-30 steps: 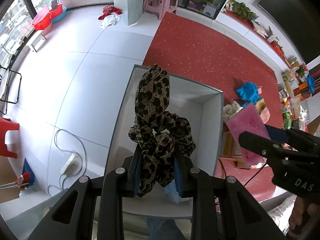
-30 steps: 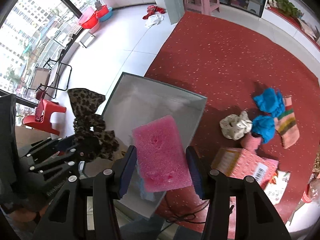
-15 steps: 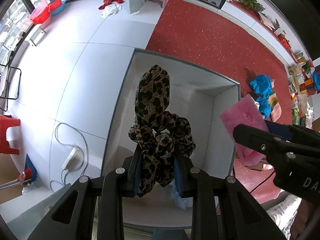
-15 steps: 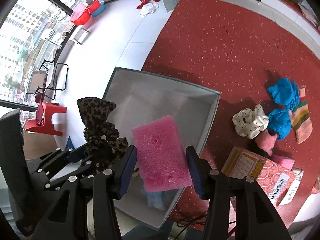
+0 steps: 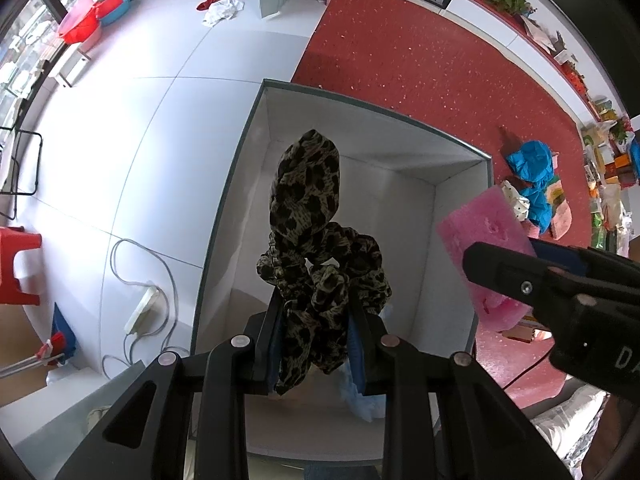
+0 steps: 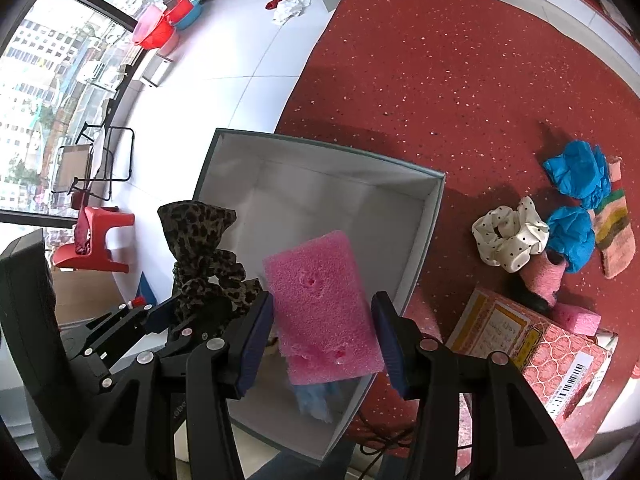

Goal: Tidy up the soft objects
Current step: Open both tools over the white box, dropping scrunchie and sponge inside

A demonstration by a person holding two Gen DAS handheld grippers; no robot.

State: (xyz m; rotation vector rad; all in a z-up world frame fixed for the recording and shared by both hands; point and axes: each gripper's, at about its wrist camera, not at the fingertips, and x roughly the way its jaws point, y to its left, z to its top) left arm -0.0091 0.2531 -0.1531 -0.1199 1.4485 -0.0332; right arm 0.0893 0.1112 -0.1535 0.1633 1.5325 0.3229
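Observation:
My left gripper (image 5: 316, 340) is shut on a leopard-print scrunchie (image 5: 312, 232) and holds it above the open white box (image 5: 460, 208). My right gripper (image 6: 324, 332) is shut on a pink sponge (image 6: 320, 304) and holds it over the same box's (image 6: 320, 148) near right side. The sponge (image 5: 480, 240) and right gripper show at the right of the left wrist view. The scrunchie (image 6: 200, 240) shows at the left of the right wrist view. A light blue soft item (image 6: 316, 398) lies in the box bottom.
On the red carpet to the right lie a white dotted scrunchie (image 6: 508, 236), blue cloths (image 6: 576, 172), a striped sock (image 6: 614, 236), a pink yarn roll (image 6: 544, 276), a small pink sponge (image 6: 576, 316) and a pink carton (image 6: 536, 344). A power strip (image 5: 140, 308) lies on the white tiles.
Both grippers have moved forward over the box with their items still held. The box now sits more fully beneath them.

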